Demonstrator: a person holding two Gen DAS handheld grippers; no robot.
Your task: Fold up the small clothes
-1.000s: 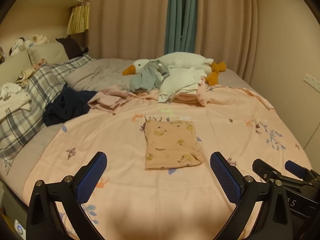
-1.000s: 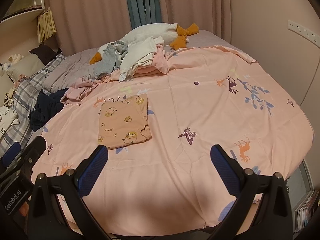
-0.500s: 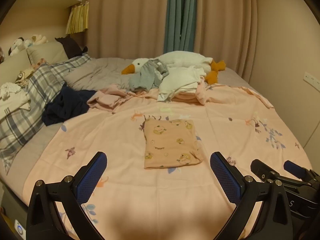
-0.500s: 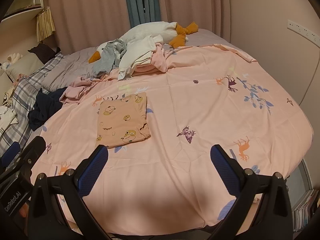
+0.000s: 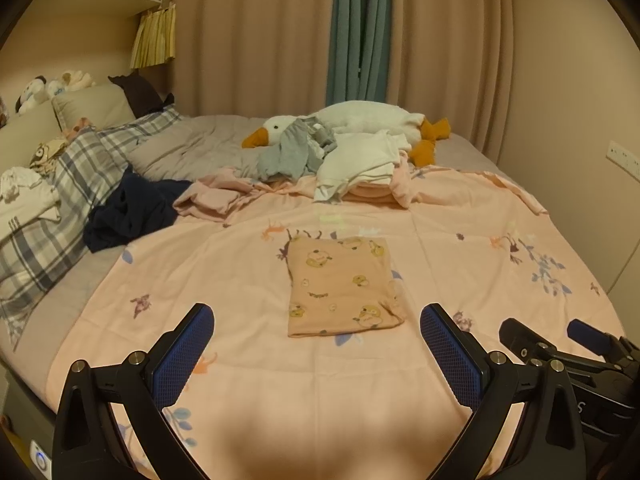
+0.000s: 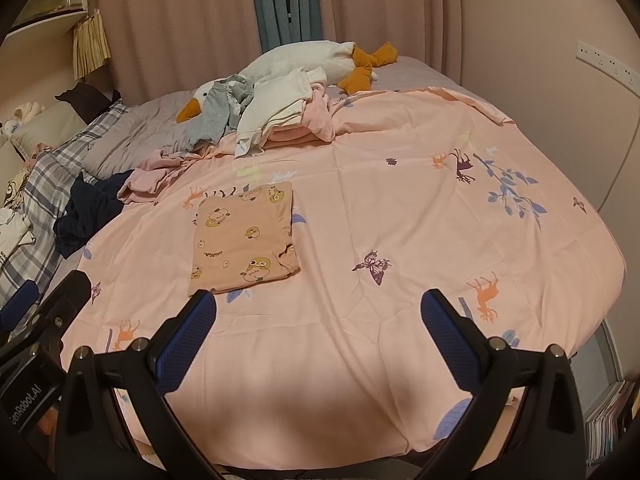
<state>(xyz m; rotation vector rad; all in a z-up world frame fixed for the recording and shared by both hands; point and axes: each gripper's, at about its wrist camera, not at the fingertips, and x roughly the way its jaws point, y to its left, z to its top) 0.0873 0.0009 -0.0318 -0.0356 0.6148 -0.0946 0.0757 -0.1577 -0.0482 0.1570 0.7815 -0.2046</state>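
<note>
1 folded peach garment flat on pink bedspread, mid-frame, long axis 12-to-6. Unfolded pile at 12, 1 plush goose behind. Left gripper spread wide, holding nothing, at 6. Right gripper likewise wide, empty; garment at its 11.

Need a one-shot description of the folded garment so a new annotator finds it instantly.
Start at the pink animal-print bedspread covering the bed. Near its middle, in front of the loose clothes heaped by the plush goose, lies the folded garment. Alone among the clothes it is a flat, tidy rectangle, peach with cartoon bear prints.
</note>
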